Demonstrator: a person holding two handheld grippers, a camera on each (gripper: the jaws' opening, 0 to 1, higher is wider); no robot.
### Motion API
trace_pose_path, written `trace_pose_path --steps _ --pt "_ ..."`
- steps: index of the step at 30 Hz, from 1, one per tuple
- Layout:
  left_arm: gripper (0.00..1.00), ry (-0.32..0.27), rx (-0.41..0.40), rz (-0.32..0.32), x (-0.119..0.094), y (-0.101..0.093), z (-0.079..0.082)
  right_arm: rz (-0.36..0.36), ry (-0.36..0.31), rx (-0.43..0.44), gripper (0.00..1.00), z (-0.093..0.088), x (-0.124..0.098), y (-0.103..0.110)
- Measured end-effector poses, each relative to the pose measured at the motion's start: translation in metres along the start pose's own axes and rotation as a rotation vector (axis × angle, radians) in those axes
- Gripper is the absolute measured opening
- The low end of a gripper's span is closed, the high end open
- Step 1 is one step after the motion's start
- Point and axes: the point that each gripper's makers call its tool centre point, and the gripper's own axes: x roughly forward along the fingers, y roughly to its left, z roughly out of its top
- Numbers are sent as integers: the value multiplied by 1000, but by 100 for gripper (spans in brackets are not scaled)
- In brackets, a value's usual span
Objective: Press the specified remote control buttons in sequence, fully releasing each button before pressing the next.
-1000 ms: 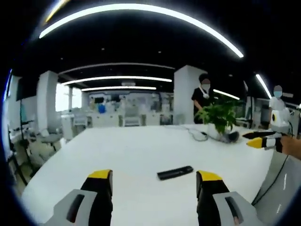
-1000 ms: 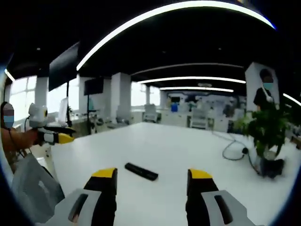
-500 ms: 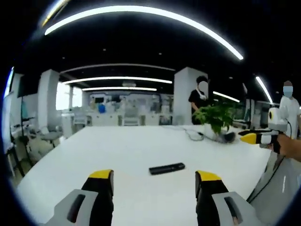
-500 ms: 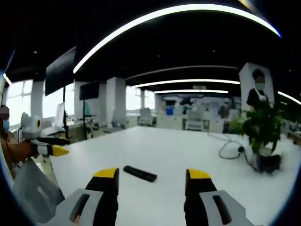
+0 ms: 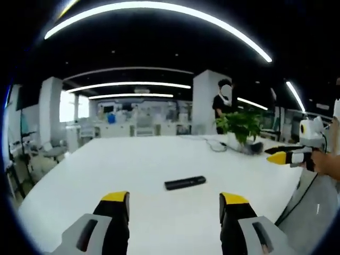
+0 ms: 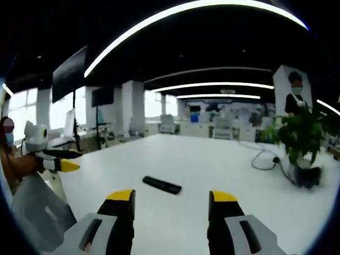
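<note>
The left gripper (image 5: pixel 174 204) rises from the bottom of its own view with its two yellow-tipped black jaws spread wide and nothing between them, poised above the white table (image 5: pixel 133 159). The right gripper (image 6: pixel 171 202) shows the same in its view: jaws apart, empty, above the table (image 6: pixel 212 159). The remote (image 5: pixel 185 183), a slim black bar, lies flat on the bare tabletop ahead of the left gripper's jaws, roughly on the line between them and apart from both tips; in the right gripper view the remote (image 6: pixel 162 185) lies ahead of the jaws too, nearer the left-hand one, and untouched. At the right edge of the left gripper view the right gripper (image 5: pixel 284 155) comes in, held in a hand (image 5: pixel 325 163); its jaws look close together there, though the angle is too flat to be sure. At the left edge of the right gripper view the left gripper (image 6: pixel 62 160) points inward over the table edge. Farther back on the table stands a potted plant (image 5: pixel 237 127), also seen in the right gripper view (image 6: pixel 300 141), with a cable (image 6: pixel 263 158) trailing beside it. A person (image 5: pixel 222 103) stands behind the plant by a white pillar (image 5: pixel 204 101).
</note>
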Motion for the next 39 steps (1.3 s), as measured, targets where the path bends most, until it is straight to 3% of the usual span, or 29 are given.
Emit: trace_pose_path --steps 7,13,19,28,32,39 --pt "70 7 -47 10 -1 2 -4 9 8 -4 51 -3 -2 2" --pt "70 41 6 -7 1 -4 -9 13 8 10 51 -3 -2 0" --pt "71 35 -37 13 2 6 -4 20 14 18 50 -4 -1 1" --pt "69 -6 -16 21 15 14 13 24 20 7 49 -6 2 2" --pt "68 26 19 -12 17 5 2 19 18 6 48 -6 2 2" --pt "67 37 -34 -11 13 9 -4 15 11 0 48 -4 1 2"
